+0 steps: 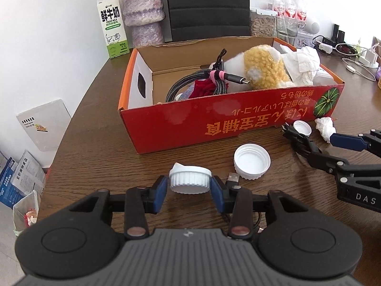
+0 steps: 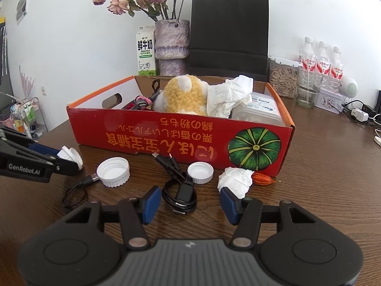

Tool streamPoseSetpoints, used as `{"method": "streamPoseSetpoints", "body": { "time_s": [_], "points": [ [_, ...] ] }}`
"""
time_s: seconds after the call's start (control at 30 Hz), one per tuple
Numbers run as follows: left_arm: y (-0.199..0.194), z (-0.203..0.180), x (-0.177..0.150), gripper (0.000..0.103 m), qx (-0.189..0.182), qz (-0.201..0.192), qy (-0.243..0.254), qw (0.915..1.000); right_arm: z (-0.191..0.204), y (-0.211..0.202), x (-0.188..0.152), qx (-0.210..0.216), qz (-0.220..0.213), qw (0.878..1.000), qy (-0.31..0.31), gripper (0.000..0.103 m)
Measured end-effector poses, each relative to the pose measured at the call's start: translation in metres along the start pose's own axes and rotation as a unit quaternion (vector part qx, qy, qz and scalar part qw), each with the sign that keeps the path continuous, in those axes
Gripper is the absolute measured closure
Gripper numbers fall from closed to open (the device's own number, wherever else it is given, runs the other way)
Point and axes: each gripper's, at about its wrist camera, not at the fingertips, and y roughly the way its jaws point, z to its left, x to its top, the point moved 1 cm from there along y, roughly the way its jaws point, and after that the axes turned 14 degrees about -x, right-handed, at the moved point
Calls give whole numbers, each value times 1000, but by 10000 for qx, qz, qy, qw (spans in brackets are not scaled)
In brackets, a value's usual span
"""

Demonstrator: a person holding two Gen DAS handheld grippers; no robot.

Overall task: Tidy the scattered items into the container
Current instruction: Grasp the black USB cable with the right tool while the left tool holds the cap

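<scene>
My left gripper (image 1: pixel 189 187) is shut on a ribbed white cap (image 1: pixel 190 181), which sits tilted between the blue pads just above the wooden table; the same cap (image 2: pixel 71 157) shows at the left of the right wrist view. My right gripper (image 2: pixel 189 203) stands open over a coiled black cable (image 2: pixel 179 191), its pads clear of the coil. A larger white cap (image 1: pixel 252 164) and a small white cap (image 2: pixel 200 172) lie open side up. A crumpled tissue (image 2: pixel 235 181) and a small orange scrap (image 2: pixel 262 178) lie by the red cardboard box (image 1: pixel 214 128).
The box holds a yellow plush toy (image 2: pixel 184 95), a braided cable, tissue and a plastic tub. Behind it stand a milk carton (image 1: pixel 112 23), a vase, a black paper bag (image 2: pixel 229 35), bottles and jars. A thin black USB cable (image 2: pixel 91 179) trails at the left.
</scene>
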Motion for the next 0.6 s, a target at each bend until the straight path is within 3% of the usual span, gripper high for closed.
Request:
{"method": "streamPoseSetpoints", "body": {
  "time_s": [0.07,0.33,0.4,0.47,0.6],
  "points": [
    [-1,1,0,49,20,-78,-40,10000,0,0,0,0,3,10000,4,49],
    [-1,8,0,49,24,-175,-234,9996,0,0,-1,6,0,10000,-8,49],
    [-2,10,-5,46,38,-178,-285,9994,0,0,-1,9,-1,10000,-12,49],
    [-5,11,-10,37,44,-206,-332,9992,0,-1,-1,14,-7,10000,-13,49],
    [-10,13,-20,36,-44,-237,-376,9990,1,0,-1,10,5,10000,-30,49]
  ]
}}
